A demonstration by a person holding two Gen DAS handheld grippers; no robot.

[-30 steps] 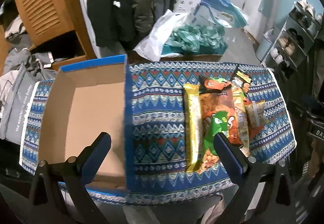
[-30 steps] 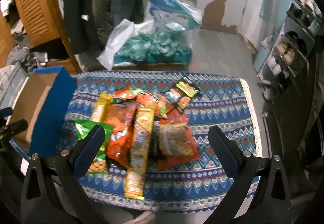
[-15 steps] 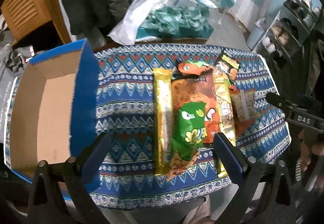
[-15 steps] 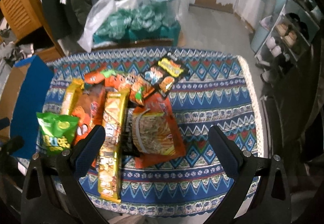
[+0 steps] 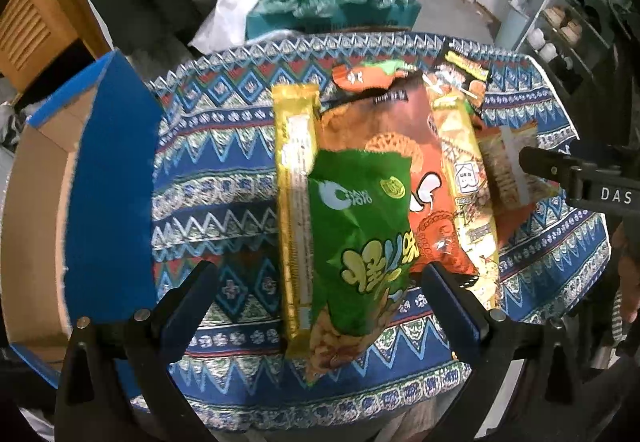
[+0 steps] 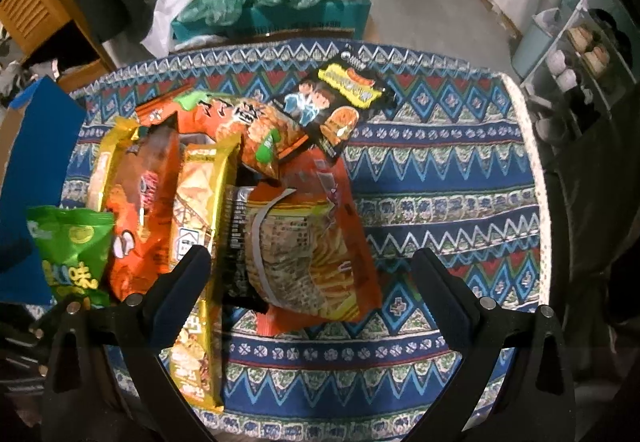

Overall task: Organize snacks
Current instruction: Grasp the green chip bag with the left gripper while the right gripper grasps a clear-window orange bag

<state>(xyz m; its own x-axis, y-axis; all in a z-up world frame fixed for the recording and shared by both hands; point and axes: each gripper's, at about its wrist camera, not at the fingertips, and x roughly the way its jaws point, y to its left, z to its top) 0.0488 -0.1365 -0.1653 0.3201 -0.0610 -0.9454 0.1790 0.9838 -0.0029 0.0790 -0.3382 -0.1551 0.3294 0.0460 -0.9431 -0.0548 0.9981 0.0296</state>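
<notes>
A pile of snack packets lies on the patterned blue cloth (image 5: 224, 170). In the left wrist view my left gripper (image 5: 320, 306) is open, its fingers either side of a green packet (image 5: 360, 242) that lies over an orange bag (image 5: 400, 146) and beside a long yellow packet (image 5: 296, 202). In the right wrist view my right gripper (image 6: 312, 290) is open over an orange noodle packet (image 6: 308, 238), with a yellow packet (image 6: 200, 202) to its left and a black packet (image 6: 336, 102) beyond. An open blue cardboard box (image 5: 112, 194) stands to the left.
The cloth-covered table (image 6: 460, 182) ends close on the right and front. Behind it stands a box of teal plastic bags (image 6: 272, 2). A shoe rack (image 6: 580, 54) is at the right. Wooden furniture (image 5: 36, 22) is at the back left.
Both grippers have moved lower and closer to the snack pile. The left gripper swung right from the box to the green packet. Both stay open.
</notes>
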